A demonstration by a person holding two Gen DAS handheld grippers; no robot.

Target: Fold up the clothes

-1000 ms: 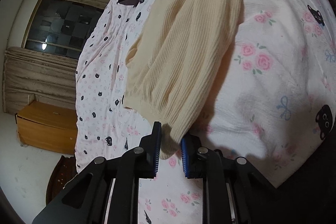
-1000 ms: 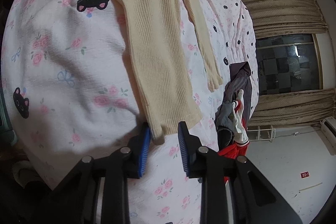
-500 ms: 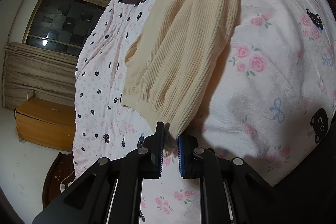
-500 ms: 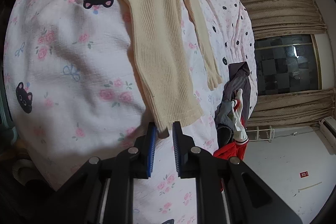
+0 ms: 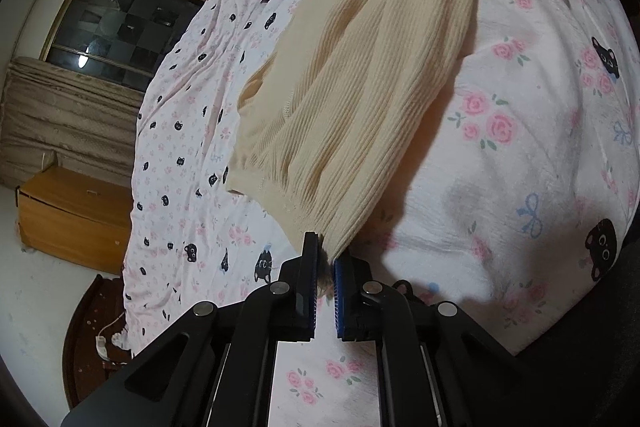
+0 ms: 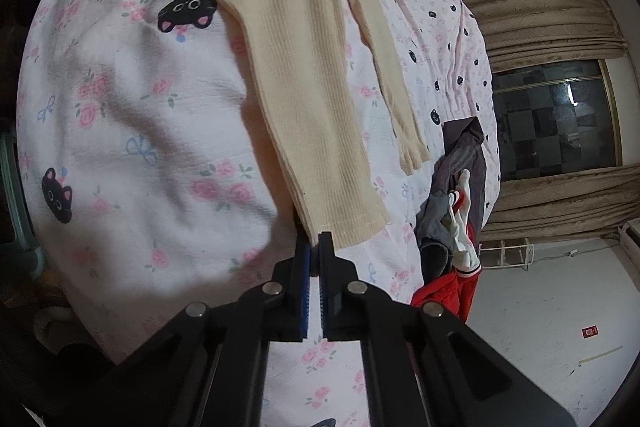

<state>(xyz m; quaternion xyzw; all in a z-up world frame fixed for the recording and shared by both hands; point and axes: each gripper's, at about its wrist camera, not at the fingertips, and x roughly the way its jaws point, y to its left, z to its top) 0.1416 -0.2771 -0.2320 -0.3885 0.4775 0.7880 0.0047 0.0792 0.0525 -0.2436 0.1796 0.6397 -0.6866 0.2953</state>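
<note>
Both jaws have just been closing: the left hand-held gripper [image 5: 325, 269] pinches one corner of the cream ribbed knit sweater [image 5: 360, 75], the right hand-held gripper [image 6: 315, 259] clamps another corner, the sweater stretched across the cat-and-rose printed bed [image 5: 520, 155].

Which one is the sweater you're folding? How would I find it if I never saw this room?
Find the big bed with the pink quilt covered in roses and black cats. A long, ribbed cream sweater stretches across it, each end pinched in black fingers. The dark-and-red clothes heap beside it is crumpled; the sweater is pale and laid out.
</note>
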